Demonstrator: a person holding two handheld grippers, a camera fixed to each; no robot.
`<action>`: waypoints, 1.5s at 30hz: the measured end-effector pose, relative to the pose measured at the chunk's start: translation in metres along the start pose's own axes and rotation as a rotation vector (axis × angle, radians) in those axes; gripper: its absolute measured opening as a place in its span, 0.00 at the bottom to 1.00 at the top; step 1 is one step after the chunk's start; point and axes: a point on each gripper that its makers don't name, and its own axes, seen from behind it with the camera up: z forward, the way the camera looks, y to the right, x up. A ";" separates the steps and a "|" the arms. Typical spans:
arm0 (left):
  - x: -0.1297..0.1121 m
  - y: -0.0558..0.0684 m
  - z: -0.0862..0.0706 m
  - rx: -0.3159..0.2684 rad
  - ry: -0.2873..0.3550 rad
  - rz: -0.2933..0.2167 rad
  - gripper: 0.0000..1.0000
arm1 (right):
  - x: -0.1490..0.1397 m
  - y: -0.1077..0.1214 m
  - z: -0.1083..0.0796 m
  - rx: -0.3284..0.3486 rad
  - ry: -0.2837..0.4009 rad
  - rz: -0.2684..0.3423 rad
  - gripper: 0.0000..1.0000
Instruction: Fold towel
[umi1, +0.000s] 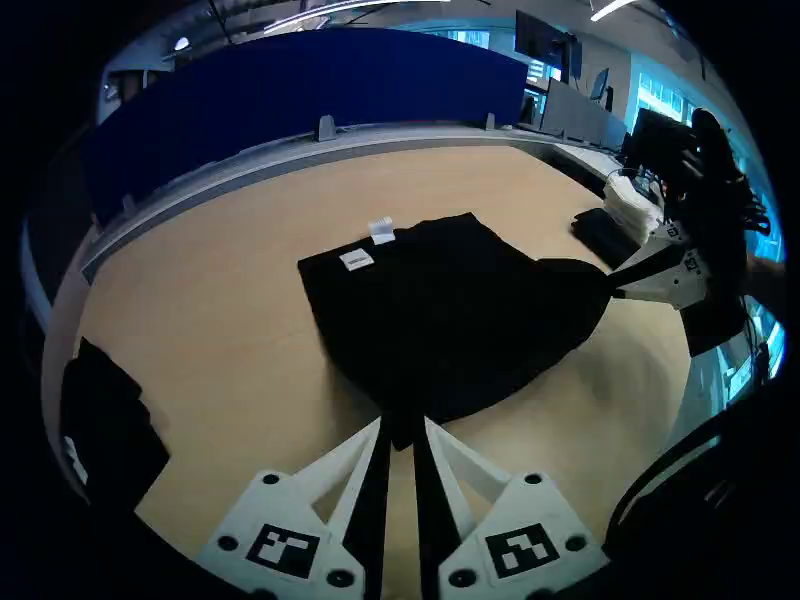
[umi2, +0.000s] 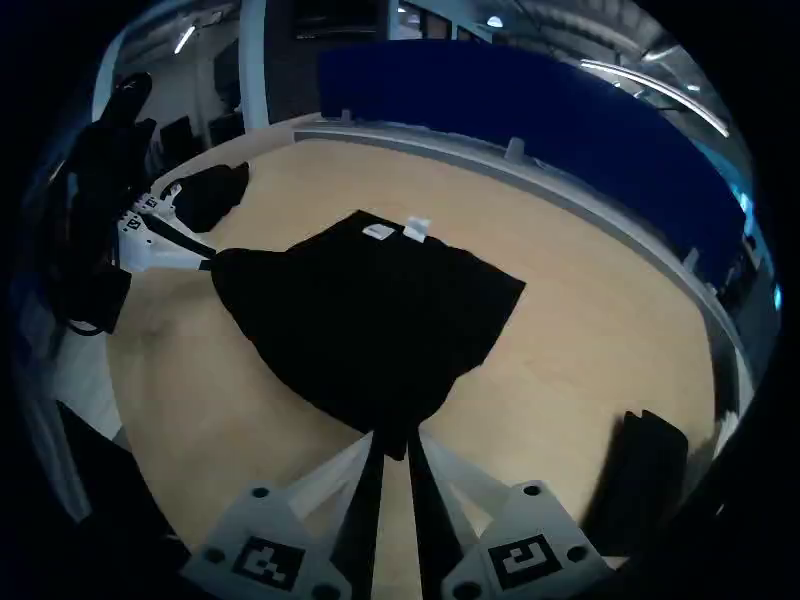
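On the pale wooden table (umi1: 200, 300) the black towel (umi1: 450, 310) lies mostly spread. Its far edge rests flat toward the blue partition (umi1: 300, 90), and its two near corners are raised off the surface. A towel this wide could drag as those corners are carried over. If the flat part slides with them, I judge the fold would land skewed.

A spare dark cloth (umi1: 100, 430) sits well apart near the table's edge, so it is unlikely to snag.

The left gripper (umi1: 402, 432) is closed on one raised corner, with cloth pinched between both fingers. The right gripper (umi2: 396, 440) is clamped on the other corner in the same way. The edge between them runs in a loose curve, not a straight line. If one hand travels faster or higher than the other, that slack could twist or bunch. Each grip holds little more than the tip of a corner, so a sharp tug might pull it free.

Two small white labels (umi1: 357, 260) mark the far corner, and missing them would leave the edges mismatched.
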 end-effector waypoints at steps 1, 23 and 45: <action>0.001 0.001 -0.003 0.000 0.001 -0.005 0.15 | 0.002 -0.001 -0.003 0.001 0.003 0.001 0.17; 0.012 0.028 -0.054 -0.038 0.013 -0.101 0.15 | 0.016 -0.008 -0.059 0.012 0.003 0.025 0.17; 0.054 -0.006 -0.010 0.006 0.024 -0.095 0.15 | 0.051 0.030 -0.023 -0.004 -0.016 -0.002 0.17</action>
